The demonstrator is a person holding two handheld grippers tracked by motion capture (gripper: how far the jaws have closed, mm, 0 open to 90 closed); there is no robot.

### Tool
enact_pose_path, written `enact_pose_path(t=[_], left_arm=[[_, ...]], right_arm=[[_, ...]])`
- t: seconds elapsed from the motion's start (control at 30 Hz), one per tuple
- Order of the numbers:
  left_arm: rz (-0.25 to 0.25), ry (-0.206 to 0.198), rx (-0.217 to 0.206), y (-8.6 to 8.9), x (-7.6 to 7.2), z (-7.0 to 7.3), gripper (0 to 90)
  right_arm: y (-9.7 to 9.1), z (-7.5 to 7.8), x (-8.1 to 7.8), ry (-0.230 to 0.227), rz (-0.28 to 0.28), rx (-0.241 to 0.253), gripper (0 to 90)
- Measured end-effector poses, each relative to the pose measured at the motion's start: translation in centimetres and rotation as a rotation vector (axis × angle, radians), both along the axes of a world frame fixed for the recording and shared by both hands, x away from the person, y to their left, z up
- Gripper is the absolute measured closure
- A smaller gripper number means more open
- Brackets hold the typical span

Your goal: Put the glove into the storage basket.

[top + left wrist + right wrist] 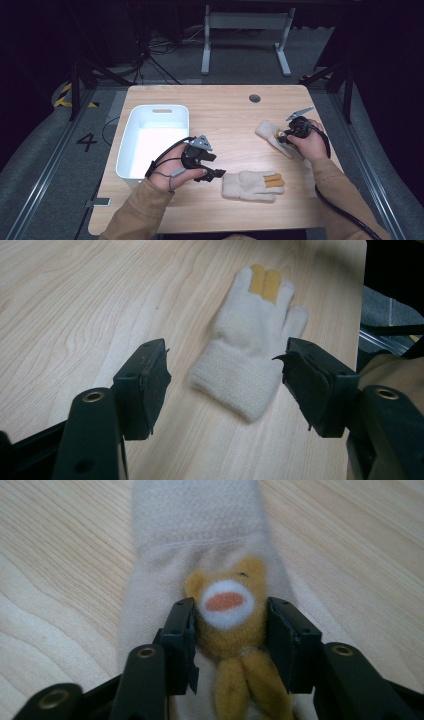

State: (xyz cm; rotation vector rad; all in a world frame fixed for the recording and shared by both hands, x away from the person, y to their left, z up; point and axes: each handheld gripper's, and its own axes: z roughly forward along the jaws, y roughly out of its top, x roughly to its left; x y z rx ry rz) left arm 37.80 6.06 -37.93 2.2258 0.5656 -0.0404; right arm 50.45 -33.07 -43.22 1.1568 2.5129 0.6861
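Sleeves frame the high view: we hold the left gripper (216, 173), half open, just beside a cream glove (252, 185) near the counter's (225, 110) near edge. Left gripper view: glove lies between empty jaws. Right gripper view: our right gripper (231, 630) straddles a second glove's (200, 540) bear patch (230, 615); whether it presses, we cannot tell.

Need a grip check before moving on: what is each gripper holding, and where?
Right gripper straddles the far glove's bear patch; firm grip unclear. Left gripper is open, holding nothing.

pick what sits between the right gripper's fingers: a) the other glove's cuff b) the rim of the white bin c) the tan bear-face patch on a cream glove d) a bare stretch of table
c: in the right gripper view the fingers flank the tan bear-face patch on the cream glove, which lies on the wooden table.
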Motion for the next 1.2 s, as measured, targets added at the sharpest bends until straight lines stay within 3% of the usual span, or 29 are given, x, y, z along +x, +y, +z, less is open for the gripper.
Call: enact_pose_path(t=[0.27,0.63,0.9,1.03,1.13,1.17,1.2], left_arm=[[0.0,-0.006,-0.002,0.1,0.0,0.0,35.7],[0.003,-0.01,-0.007,0.2,-0.1,0.3,35.7],[-0.01,-0.028,-0.001,0.1,-0.1,0.4,35.9],[-0.018,-0.055,-0.013,-0.1,0.1,0.5,39.5],[0.006,-0.068,-0.025,-0.1,0.2,0.5,39.9],[0.006,-0.068,-0.025,-0.1,0.2,0.5,39.8],[0.005,-0.095,-0.004,0.0,0.2,0.5,39.6]], right_arm=[[0.5,0.8,-0.3,-0.027,0.028,-0.057,67.2],[-0.1,3.1,-1.2,-0.056,0.035,-0.041,67.6],[0.1,5.5,-2.6,-0.091,0.082,-0.03,67.6],[0.4,6.4,-3.3,-0.099,0.099,-0.03,67.6],[0.6,7.0,-3.9,-0.109,0.115,-0.023,67.6],[0.6,7.0,-3.9,-0.109,0.115,-0.023,67.6],[0.8,7.4,-4.4,-0.116,0.128,-0.015,67.5]])
